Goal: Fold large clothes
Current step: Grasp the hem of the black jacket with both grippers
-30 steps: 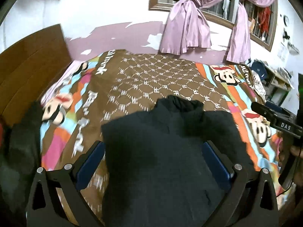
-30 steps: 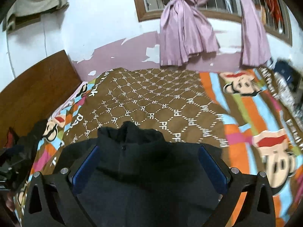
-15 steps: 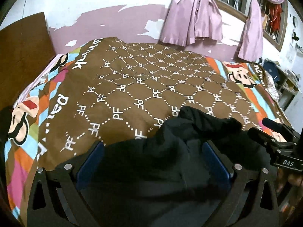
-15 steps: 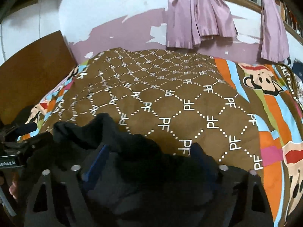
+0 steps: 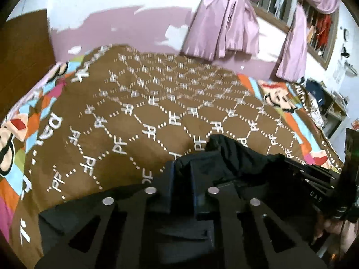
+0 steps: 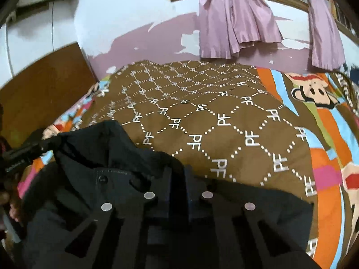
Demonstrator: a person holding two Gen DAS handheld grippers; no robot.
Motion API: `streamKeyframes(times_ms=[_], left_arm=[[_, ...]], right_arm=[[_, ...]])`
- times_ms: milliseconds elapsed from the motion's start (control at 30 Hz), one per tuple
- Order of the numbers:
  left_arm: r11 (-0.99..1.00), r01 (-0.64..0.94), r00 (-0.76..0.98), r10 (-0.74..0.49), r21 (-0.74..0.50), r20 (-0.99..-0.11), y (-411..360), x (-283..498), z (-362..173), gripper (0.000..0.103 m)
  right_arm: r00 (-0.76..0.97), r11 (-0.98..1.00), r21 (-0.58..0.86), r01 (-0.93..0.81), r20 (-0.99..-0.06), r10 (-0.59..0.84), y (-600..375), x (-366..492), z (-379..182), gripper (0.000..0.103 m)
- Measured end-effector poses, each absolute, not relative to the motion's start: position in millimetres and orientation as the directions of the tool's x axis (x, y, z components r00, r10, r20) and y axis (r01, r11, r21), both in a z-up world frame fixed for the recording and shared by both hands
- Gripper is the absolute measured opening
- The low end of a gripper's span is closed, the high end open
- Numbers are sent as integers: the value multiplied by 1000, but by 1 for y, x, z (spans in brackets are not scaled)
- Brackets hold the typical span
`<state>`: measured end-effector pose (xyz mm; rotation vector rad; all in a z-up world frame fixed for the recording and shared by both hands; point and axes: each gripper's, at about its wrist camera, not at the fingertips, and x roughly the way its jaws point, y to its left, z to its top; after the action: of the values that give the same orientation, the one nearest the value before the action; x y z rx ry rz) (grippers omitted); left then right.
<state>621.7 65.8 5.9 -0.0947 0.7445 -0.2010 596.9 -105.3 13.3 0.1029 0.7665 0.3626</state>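
Note:
A black jacket (image 5: 237, 157) with a stand-up collar lies at the near edge of the bed. In the left wrist view my left gripper (image 5: 181, 168) is shut on a fold of the jacket near its collar. In the right wrist view my right gripper (image 6: 178, 174) is shut on the jacket (image 6: 94, 157) just right of the collar and its snap button (image 6: 103, 179). Each gripper shows at the other view's edge: the right gripper (image 5: 314, 174) at the right, the left gripper (image 6: 24, 152) at the left.
The bed carries a brown patterned blanket (image 5: 157, 112) with bright cartoon borders (image 6: 318, 94). A wooden headboard (image 6: 40, 85) stands at the left. Purple curtains (image 5: 224, 22) hang on the far wall. A cluttered shelf (image 5: 332, 105) stands at the right.
Both grippers have gone from wide open to shut on the jacket near its collar. The jacket, flat a second ago, is now bunched and lifted at the collar.

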Motion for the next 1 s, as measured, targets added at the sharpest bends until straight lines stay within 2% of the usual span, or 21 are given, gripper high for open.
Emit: streamKeyframes(times_ms=[67, 200, 267, 333, 433, 500, 567, 633, 833, 933, 967, 1000], left_arm=[[978, 165, 739, -206, -125, -641, 70, 608, 10, 6], [969, 157, 741, -242, -189, -627, 99, 582, 12, 3], [966, 175, 721, -257, -191, -643, 109, 571, 8, 0], [987, 146, 724, -157, -74, -671, 112, 558, 0, 0], [993, 106, 684, -115, -58, -720, 127, 550, -21, 0], [986, 100, 676, -166, -135, -718, 138, 544, -31, 0], [967, 122, 697, -243, -223, -674, 144, 535, -29, 0], [957, 149, 707, -279, -249, -650, 143, 529, -24, 0], [938, 161, 731, -323, -308, -601, 133, 519, -8, 0], [933, 160, 750, -328, -323, -575, 123, 523, 7, 0], [935, 163, 757, -324, -316, -568, 118, 526, 13, 0], [937, 169, 765, -320, -306, -559, 115, 529, 18, 0]], right_arm=[[657, 930, 207, -305, -661, 363, -114, 583, 14, 7], [625, 933, 105, -345, -716, 311, -117, 560, 2, 6], [609, 935, 98, -340, -734, 299, -117, 554, -7, 5], [609, 937, 91, -336, -738, 290, -116, 551, -12, 5], [620, 939, 54, -339, -738, 267, -110, 544, -16, 5], [612, 940, 45, -339, -748, 257, -108, 538, -23, 2], [586, 939, 38, -342, -772, 245, -106, 533, -33, 1], [589, 938, 28, -345, -772, 239, -105, 527, -35, 1], [669, 949, 88, -302, -690, 276, -122, 522, -5, 1], [693, 952, 196, -236, -652, 306, -134, 539, 9, 1], [698, 943, 257, -213, -636, 330, -139, 549, 12, 5], [701, 930, 317, -185, -621, 351, -143, 560, 15, 17]])
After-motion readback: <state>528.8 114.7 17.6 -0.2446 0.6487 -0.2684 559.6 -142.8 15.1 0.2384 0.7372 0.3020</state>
